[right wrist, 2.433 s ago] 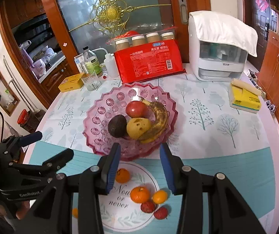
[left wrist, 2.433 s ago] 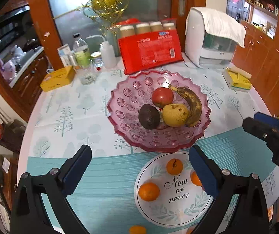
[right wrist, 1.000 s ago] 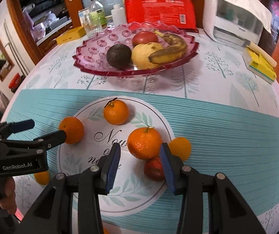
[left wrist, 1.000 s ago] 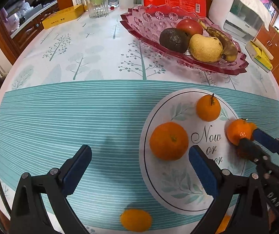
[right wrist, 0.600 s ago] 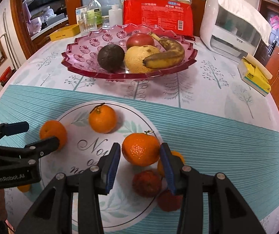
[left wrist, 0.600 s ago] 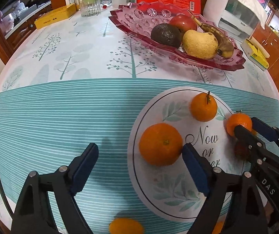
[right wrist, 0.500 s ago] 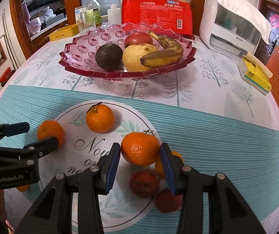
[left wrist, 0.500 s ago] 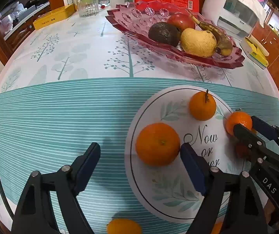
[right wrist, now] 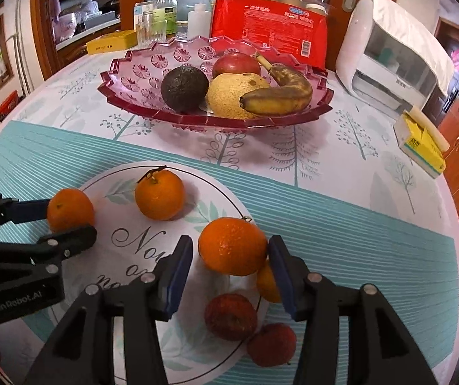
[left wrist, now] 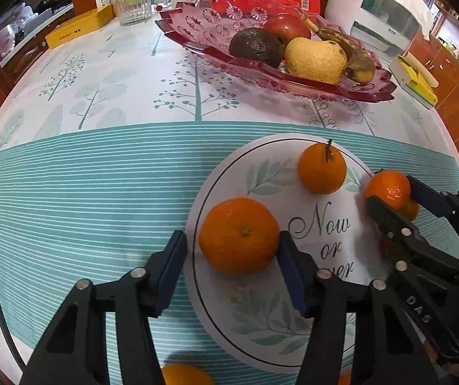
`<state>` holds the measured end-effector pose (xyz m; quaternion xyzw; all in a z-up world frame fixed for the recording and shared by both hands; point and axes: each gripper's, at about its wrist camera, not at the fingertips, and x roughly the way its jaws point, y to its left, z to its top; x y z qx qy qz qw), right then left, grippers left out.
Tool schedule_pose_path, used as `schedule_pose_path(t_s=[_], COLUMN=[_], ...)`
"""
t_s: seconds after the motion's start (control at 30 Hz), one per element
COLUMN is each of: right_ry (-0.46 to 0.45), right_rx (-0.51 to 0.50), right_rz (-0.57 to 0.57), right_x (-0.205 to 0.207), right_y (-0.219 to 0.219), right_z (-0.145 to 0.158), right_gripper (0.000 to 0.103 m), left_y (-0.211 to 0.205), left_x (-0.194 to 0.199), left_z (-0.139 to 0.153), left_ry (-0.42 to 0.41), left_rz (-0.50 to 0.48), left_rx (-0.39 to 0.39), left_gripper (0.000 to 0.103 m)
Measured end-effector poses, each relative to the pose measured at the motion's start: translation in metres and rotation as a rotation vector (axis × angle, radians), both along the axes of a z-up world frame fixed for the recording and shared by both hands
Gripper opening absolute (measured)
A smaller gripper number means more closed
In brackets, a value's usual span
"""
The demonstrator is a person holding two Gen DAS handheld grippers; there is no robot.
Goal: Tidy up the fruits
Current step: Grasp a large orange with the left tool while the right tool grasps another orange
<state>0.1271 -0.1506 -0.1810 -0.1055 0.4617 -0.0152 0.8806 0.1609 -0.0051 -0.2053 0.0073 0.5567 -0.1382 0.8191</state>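
Note:
A pink glass fruit bowl (left wrist: 203, 29) (right wrist: 126, 86) holds an avocado (right wrist: 184, 88), a pear (right wrist: 232, 94), a red apple (right wrist: 236, 64) and a banana (right wrist: 281, 94). Several oranges lie on the round "Now or never" print. My left gripper (left wrist: 231, 258) is open, its fingers on either side of a large orange (left wrist: 239, 235), the right pad touching it. My right gripper (right wrist: 231, 268) is open around another orange (right wrist: 232, 245), close on both sides. A stemmed orange (right wrist: 159, 194) (left wrist: 322, 168) lies between. Two small red fruits (right wrist: 231, 316) lie under the right gripper.
At the table's back stand a red packet (right wrist: 271, 37), a glass (left wrist: 131, 9), bottles, a yellow box (left wrist: 78, 29) and a white appliance (right wrist: 393, 54). A yellow pack (right wrist: 420, 142) lies at the right edge. A small orange (left wrist: 186, 374) lies near the front edge.
Both grippers have come down from above the bowl to the oranges. The left gripper's fingers have narrowed around the large orange; the right gripper has moved up around its orange.

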Motion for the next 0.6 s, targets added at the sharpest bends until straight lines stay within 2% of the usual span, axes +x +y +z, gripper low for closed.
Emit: schedule_pose_path(t_s=[0.07,0.23,0.4,0.6], right_ry=[-0.005,-0.02,-0.005,-0.015], right_rx=[-0.02,-0.083,0.052,0.117], right_rz=[0.011,0.016,-0.004,-0.006], right_x=[0.0,0.001,0.001,-0.008], right_y=[0.001,0.004,-0.009,-0.01], right_z=[-0.002,-0.006,0.003,0.025], right_gripper=[0.052,0.046,0.045,0.045], left_y=[-0.003,-0.005,-0.004,-0.006], left_x=[-0.001,-0.002,-0.004,-0.01], left_z=[0.001,0.002,0.009,0.041], left_ry=[-0.004,-0.014,-0.018,-0.066], left_rz=[-0.014,-0.016,-0.012,-0.017], left_rx=[-0.002,0.013,-0.001,-0.009], left_gripper=[0.045,0.044,0.044,0.044])
